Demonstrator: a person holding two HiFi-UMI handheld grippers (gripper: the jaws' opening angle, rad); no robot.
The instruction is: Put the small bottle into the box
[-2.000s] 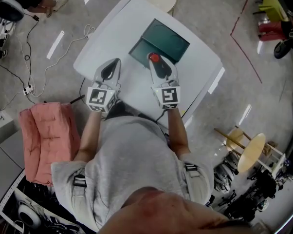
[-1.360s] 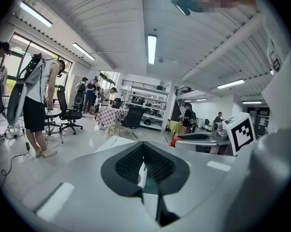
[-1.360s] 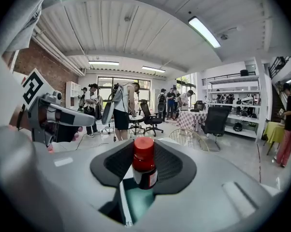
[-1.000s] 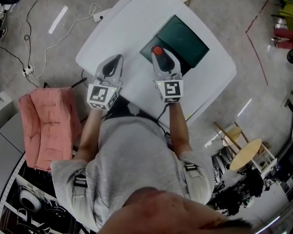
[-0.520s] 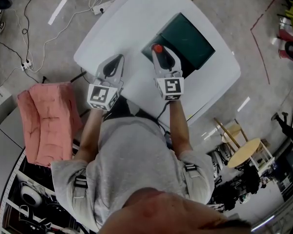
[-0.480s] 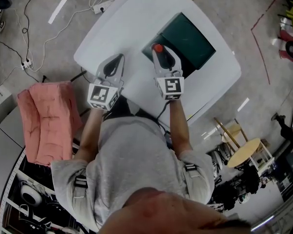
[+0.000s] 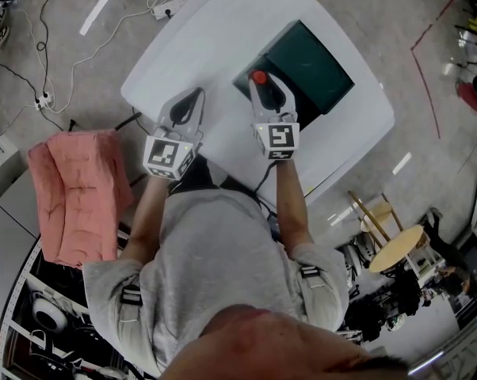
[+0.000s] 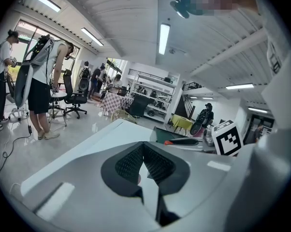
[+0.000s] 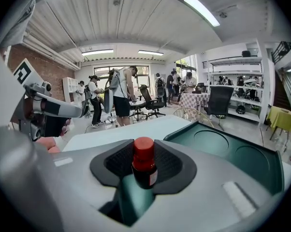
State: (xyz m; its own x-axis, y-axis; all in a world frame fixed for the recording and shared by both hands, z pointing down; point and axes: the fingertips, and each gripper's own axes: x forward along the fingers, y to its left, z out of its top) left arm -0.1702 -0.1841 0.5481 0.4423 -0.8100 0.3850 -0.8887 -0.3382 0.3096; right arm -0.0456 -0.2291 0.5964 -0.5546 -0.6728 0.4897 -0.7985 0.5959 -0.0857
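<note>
A small dark bottle (image 9: 145, 174) with a red cap (image 7: 259, 77) stands upright between the pads of my right gripper (image 7: 260, 87), which is shut on it. The gripper holds it over the near-left edge of the dark green box (image 7: 310, 62) on the white table (image 7: 199, 46). In the right gripper view the box (image 9: 232, 161) lies open just ahead and to the right, with round recesses in its floor. My left gripper (image 7: 192, 97) rests over the table to the left, with its jaws (image 8: 143, 159) together and nothing between them.
A pink cushioned seat (image 7: 76, 196) stands left of the person. Cables and a power strip (image 7: 167, 6) lie on the floor beyond the table. A wooden stool (image 7: 401, 248) is at the right. Several people and office chairs (image 8: 73, 98) stand farther off.
The head view has swung slightly. The right gripper still holds the bottle at the box's near-left edge; the left gripper has stayed where it was.
</note>
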